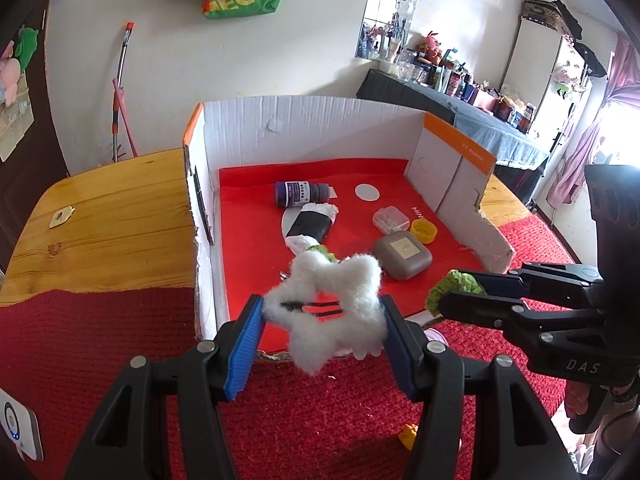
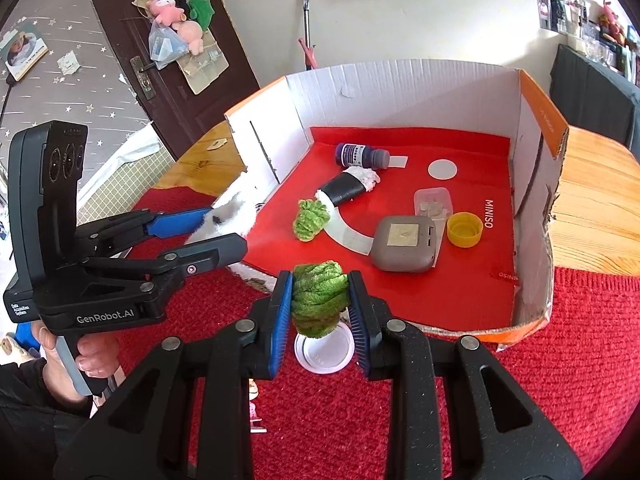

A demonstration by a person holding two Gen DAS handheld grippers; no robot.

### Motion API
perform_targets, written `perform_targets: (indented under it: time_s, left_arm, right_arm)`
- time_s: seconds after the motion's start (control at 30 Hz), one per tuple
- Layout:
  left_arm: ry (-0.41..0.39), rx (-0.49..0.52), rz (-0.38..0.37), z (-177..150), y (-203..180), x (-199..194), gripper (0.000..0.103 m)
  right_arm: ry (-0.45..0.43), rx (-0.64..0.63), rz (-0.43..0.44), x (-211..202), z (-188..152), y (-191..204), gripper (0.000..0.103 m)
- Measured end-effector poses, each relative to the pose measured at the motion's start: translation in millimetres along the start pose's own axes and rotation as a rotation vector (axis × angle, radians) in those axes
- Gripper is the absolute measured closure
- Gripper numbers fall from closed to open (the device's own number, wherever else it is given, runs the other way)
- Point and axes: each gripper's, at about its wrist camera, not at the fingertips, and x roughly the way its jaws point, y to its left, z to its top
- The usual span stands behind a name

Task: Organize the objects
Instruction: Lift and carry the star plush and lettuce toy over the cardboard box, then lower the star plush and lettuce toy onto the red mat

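My left gripper (image 1: 324, 316) is shut on a white fluffy star hair clip (image 1: 352, 276), held just above the open front edge of a cardboard box (image 1: 312, 128) with a red floor. My right gripper (image 2: 320, 304) is shut on a green fuzzy scrunchie (image 2: 318, 296), also near the box's front and over a white lid (image 2: 324, 354). Inside the box lie a purple bottle (image 2: 360, 156), a black-and-white roll (image 2: 348, 186), a second green scrunchie (image 2: 310, 220), a grey case (image 2: 404, 248), a yellow cap (image 2: 464, 230) and a small clear box (image 2: 434, 202).
The box stands on a wooden table (image 1: 112, 220) partly covered by a red woven mat (image 1: 100, 340). A white device (image 1: 20, 428) lies at the mat's near left, a small yellow object (image 1: 410, 436) near the front. A person's hand (image 2: 92, 356) holds the left gripper's handle.
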Motion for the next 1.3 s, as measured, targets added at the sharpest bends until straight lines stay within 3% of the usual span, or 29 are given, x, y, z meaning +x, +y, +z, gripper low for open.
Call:
perform_targets:
  time_s: [1.3]
  left_arm:
    - [0.129,0.086,-0.021,9,-7,52,0.044]
  right_arm:
    - [0.119,0.001,-0.04,46,19,-24,0.077]
